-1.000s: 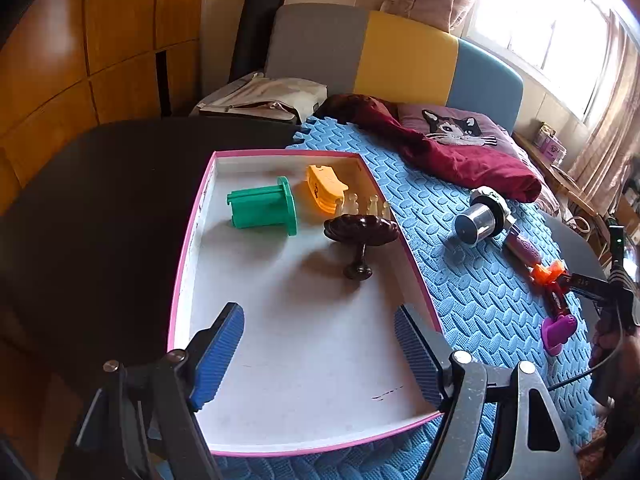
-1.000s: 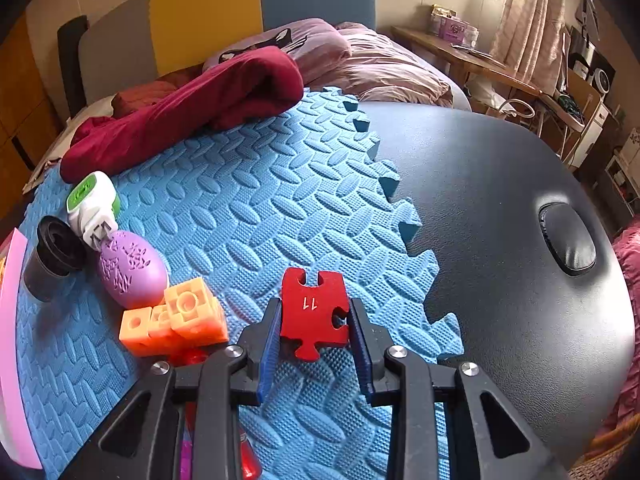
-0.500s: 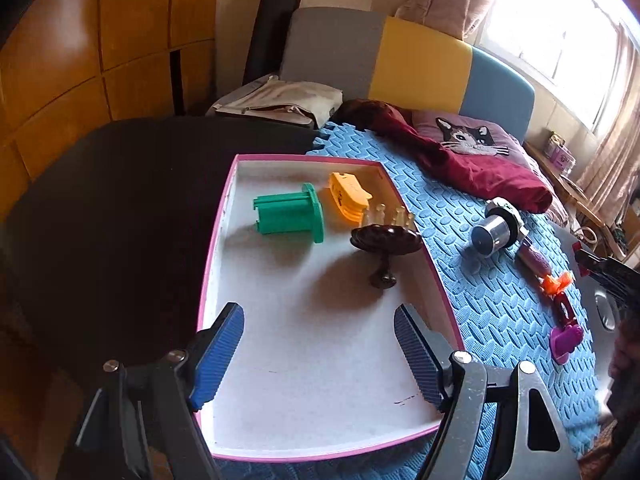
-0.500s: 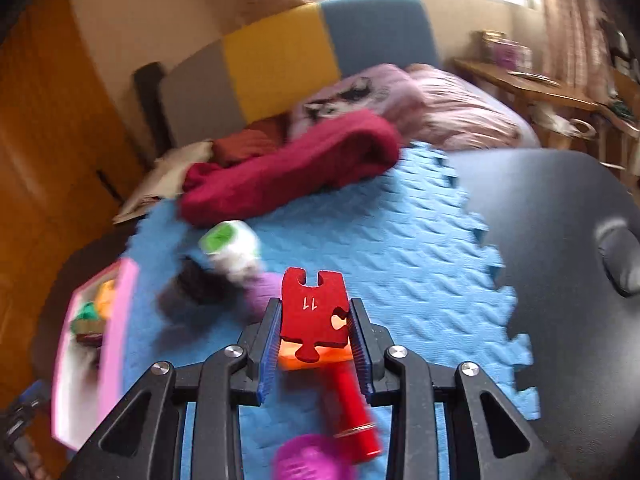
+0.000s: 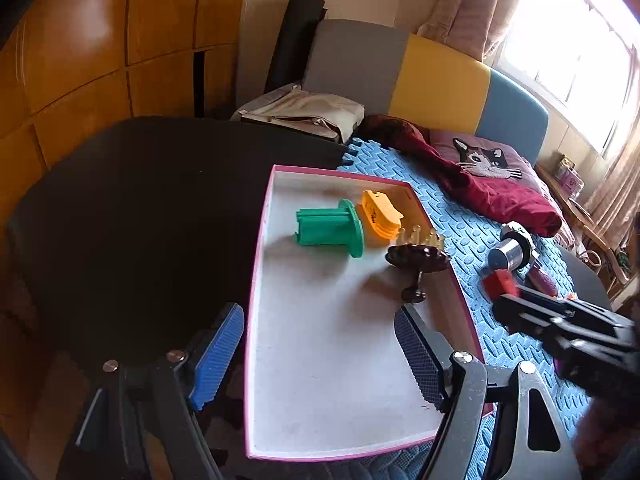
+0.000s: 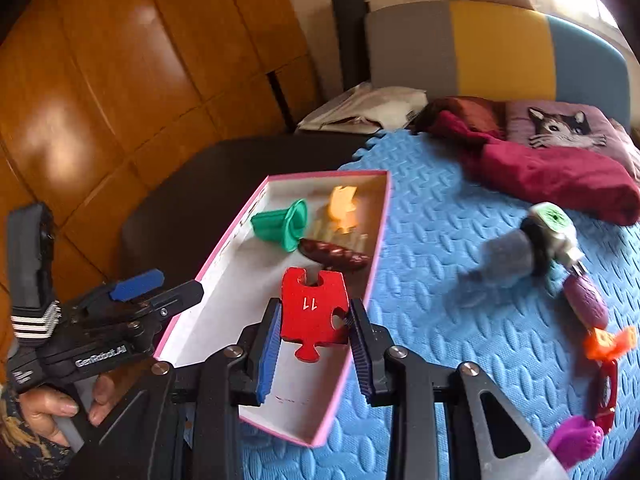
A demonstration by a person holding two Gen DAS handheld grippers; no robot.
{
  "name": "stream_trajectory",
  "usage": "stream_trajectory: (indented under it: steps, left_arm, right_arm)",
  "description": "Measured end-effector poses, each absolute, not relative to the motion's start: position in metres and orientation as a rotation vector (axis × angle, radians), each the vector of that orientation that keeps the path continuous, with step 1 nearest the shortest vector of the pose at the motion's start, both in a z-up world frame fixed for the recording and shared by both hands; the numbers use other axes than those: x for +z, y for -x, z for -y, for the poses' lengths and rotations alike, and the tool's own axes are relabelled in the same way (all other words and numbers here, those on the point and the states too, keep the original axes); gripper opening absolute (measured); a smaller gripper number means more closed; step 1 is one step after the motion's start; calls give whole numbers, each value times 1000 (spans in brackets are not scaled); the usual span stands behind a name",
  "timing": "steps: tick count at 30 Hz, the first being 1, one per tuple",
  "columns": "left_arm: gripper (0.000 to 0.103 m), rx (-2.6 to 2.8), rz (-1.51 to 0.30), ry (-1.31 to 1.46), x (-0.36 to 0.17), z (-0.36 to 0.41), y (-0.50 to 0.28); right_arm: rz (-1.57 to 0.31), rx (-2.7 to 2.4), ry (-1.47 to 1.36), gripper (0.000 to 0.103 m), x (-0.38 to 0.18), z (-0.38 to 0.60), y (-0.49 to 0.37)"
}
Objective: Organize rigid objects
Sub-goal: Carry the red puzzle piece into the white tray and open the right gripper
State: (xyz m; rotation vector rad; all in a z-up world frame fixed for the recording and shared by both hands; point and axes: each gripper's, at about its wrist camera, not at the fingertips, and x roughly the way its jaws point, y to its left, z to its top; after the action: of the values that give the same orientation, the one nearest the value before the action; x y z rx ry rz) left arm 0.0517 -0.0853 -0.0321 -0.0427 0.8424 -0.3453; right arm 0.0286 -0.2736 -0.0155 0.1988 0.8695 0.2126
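Three pieces already lie in the pink tray (image 6: 376, 240) at centre frame, the right hand-held gripper (image 6: 314, 330) carries the red puzzle piece (image 6: 314, 312) above it, the left hand-held gripper (image 5: 320, 356) hangs wide and empty, and several toys (image 6: 584, 300) wait lower right on the blue mat (image 6: 440, 208).

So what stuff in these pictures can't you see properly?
- Grey cup, right wrist view: smeared by motion blur.
- Yellow toy, right wrist view: blurred, shape unclear.
- Red puzzle piece, left wrist view: blurred, partly behind the right gripper.
- Pink toy, right wrist view: cut by the dark lens edge.
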Motion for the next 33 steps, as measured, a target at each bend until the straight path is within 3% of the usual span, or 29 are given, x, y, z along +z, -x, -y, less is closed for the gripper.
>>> stream_trajectory:
  steps: [7,12,17,22,23,24,26,33]
  left_arm:
    - [79,-321,-840,64,-34,69,-55]
    - [82,-312,-824,61,-34,66,-54]
    - [87,-302,-793,53,-29,66,-52]
    - [87,-305,-779,45,-24,67,-50]
    - [87,-307,-775,44,-23,68,-49]
    - [87,-307,-770,41,-21,69,-48]
    - [87,-311,-754,31,-17,71,-44]
    - [90,-322,-702,-42,-7,85,-31]
  right_arm:
    - [-975,129,-99,32,-55,257,-58]
    - [-954,122,-96,47,-55,258,-49]
    - [-815,109,-50,70,-25,253,-27]
    - [-542,-37,-9,71,26,262,15]
    - [-497,-82,-11,74,32,265,25]
    - [-442,-137,-20,84,36,270,36]
    - [-399,-173,-26,90,41,278,44]
    - [-538,-210,-77,90,28,312,41]
